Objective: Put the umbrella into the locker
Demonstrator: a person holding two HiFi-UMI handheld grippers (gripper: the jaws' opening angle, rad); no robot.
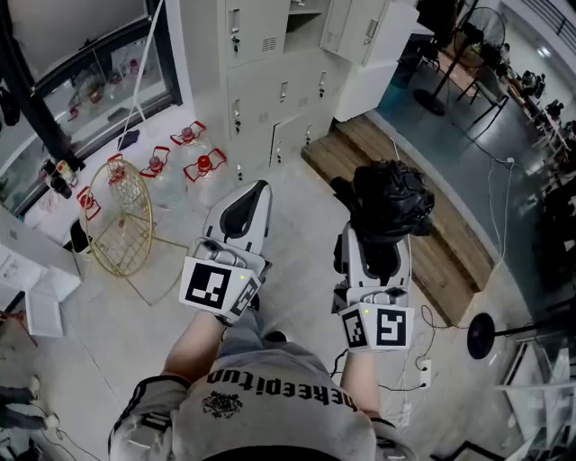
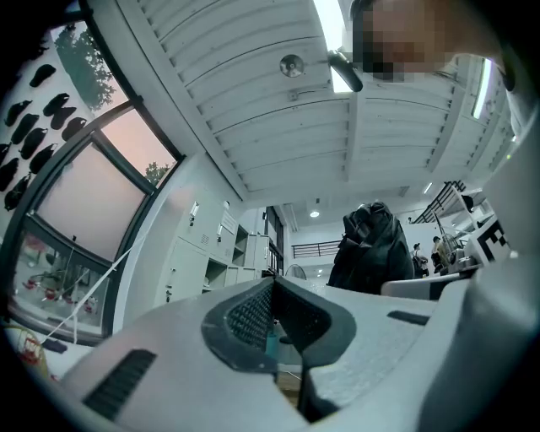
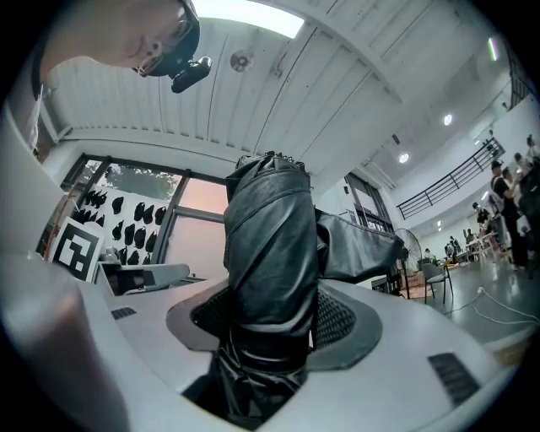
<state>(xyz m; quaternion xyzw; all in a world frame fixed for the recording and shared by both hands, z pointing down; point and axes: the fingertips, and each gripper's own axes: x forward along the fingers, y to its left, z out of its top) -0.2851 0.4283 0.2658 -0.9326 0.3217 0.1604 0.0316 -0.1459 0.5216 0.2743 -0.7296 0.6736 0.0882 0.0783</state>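
A black folded umbrella (image 1: 389,198) stands upright between the jaws of my right gripper (image 1: 382,236), which is shut on its lower part. In the right gripper view the umbrella (image 3: 270,253) fills the gap between the pads and rises well above them. My left gripper (image 1: 259,189) is held beside it to the left, jaws closed together with nothing in them (image 2: 272,285). From the left gripper view the umbrella (image 2: 375,249) shows to the right. The grey lockers (image 1: 270,81) stand ahead, with one upper compartment (image 1: 306,20) open and its door swung out.
A gold wire frame (image 1: 117,216) stands on the floor at the left, with several water bottles with red handles (image 1: 193,153) by the locker base. A wooden platform (image 1: 423,216) runs to the right. A fan stand's base (image 1: 481,335) and cables lie at the lower right.
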